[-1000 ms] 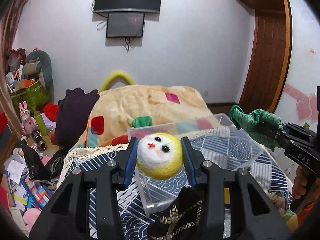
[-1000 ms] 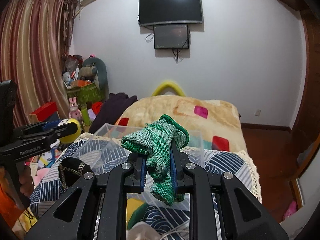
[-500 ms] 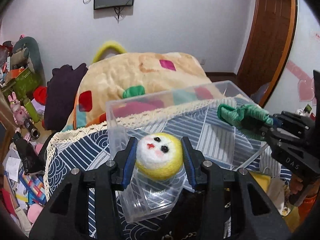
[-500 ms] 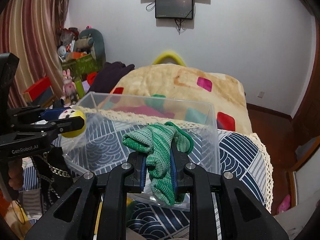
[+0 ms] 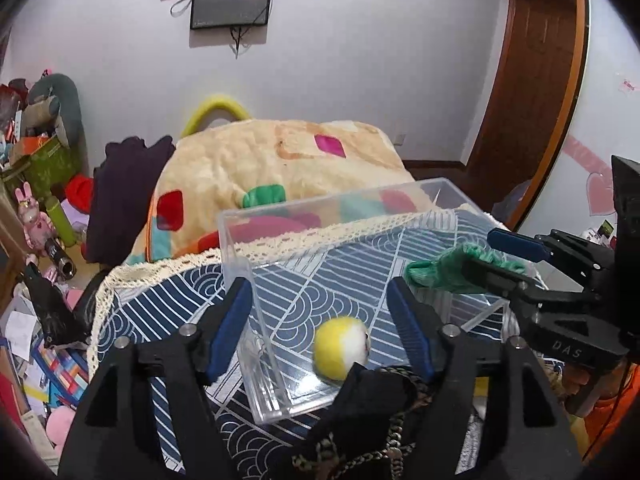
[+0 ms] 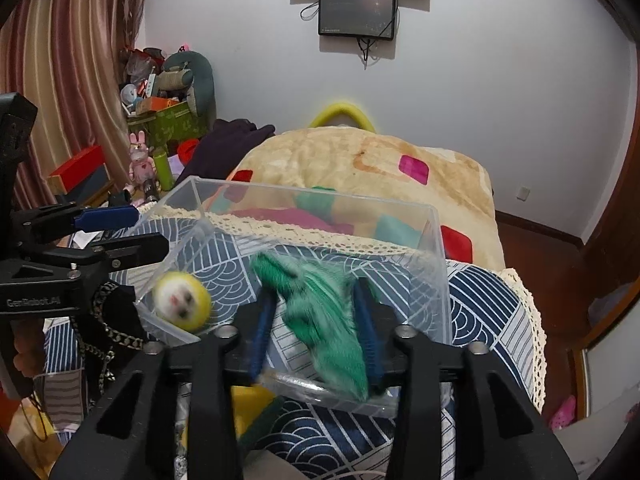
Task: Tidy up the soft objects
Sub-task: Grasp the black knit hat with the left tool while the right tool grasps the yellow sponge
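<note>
The left gripper (image 5: 320,316) stands wide apart over the near end of the clear plastic box (image 5: 280,216); its jaws have just been opening, and nothing is pressed between the blue pads — the yellow felt ball (image 5: 340,354) with a white face lies loose below them on the box floor, near the front wall, blurred in both views. In the right wrist view the same ball (image 6: 182,300) sits in the box's left corner, with the left gripper (image 6: 120,232) above it at the frame's left edge.

The right gripper (image 6: 314,320) is partly open over the box's other end; its jaws have just been opening too; the green knitted sock (image 6: 320,312) is smeared with motion blur between the pads, hanging down into the box, and seems no longer clamped, though it may still brush the right pad. From the left wrist view the sock (image 5: 436,276) shows at the right gripper (image 5: 500,256), just above the box's right side.

The box rests on a bed with a blue and white patterned cover (image 5: 180,308) edged in cream lace; a beige blanket (image 5: 260,160) with coloured patches lies beyond it. A black pouch with a chain (image 5: 372,412) sits just in front of the box, beneath the left gripper.
</note>
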A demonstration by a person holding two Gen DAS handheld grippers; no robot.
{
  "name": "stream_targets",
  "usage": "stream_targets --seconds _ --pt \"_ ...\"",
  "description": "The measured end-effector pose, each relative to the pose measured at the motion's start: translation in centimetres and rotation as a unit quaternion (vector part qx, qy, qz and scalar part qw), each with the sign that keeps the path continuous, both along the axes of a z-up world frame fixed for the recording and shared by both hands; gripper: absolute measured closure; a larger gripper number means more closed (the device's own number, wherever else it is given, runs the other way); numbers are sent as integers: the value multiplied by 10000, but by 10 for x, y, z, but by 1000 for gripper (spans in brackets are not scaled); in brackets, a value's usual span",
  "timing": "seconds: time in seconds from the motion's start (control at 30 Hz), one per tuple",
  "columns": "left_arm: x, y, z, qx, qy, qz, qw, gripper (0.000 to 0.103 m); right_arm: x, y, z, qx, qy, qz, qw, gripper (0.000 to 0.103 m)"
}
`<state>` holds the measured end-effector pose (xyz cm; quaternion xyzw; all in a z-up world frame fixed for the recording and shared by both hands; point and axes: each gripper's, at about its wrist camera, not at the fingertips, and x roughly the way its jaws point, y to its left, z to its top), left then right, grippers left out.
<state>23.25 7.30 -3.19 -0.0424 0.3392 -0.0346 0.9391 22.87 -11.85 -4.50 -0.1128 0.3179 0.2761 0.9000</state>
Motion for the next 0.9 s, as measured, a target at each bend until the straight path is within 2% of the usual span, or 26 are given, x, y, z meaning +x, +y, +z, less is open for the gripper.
stream_targets --seconds 0.07,0.23,0.47,0.63,0.9 --pt "-6 -2 7 34 -129 8 9999 24 -4 -1 4 54 -96 -19 9999 50" --pt "-24 -4 21 116 -445 71 9989 13 -13 -8 18 266 -242 -26 9994 43" --pt "-54 -10 26 250 -728 221 9968 4 -32 -15 33 525 -456 26 9976 42" --pt "-71 -15 19 333 -837 279 9955 1 -45 -21 33 648 -519 76 9965 42" --pt "-85 -22 -9 318 -621 220 9973 1 -66 -22 16 652 -406 252 9967 42"
